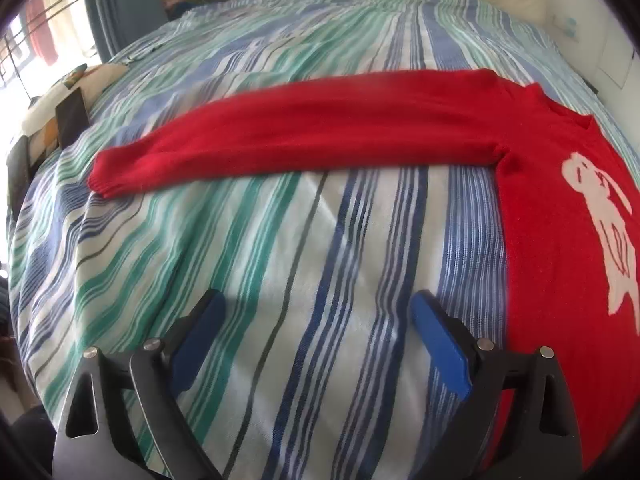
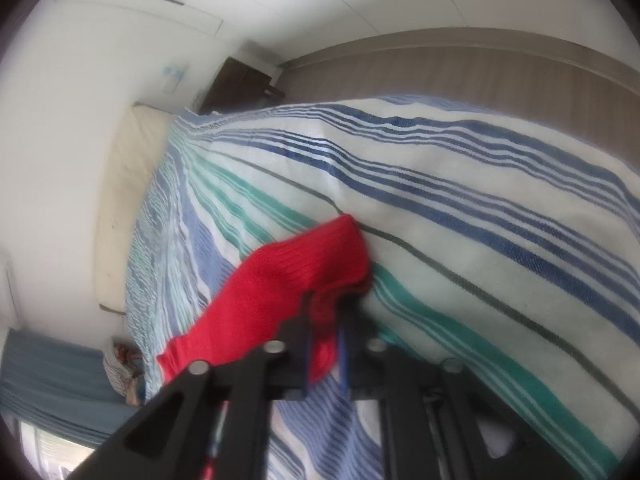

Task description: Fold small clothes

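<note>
Pinching the red knitted sweater (image 2: 280, 280) by one cuff, our right tongs (image 2: 324, 312) ready a fold; left tongs (image 1: 316, 308) hang spread over the striped bed (image 1: 280, 240), where it lies flat.

red sweater (image 1: 540, 208) | white animal motif | flat on striped bedspread | one sleeve outstretched

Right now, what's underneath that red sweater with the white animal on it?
The red sweater lies flat on a striped bedspread, its long sleeve stretched across the stripes. The bedspread shows all around it; whatever lies directly beneath the knit is covered.
</note>
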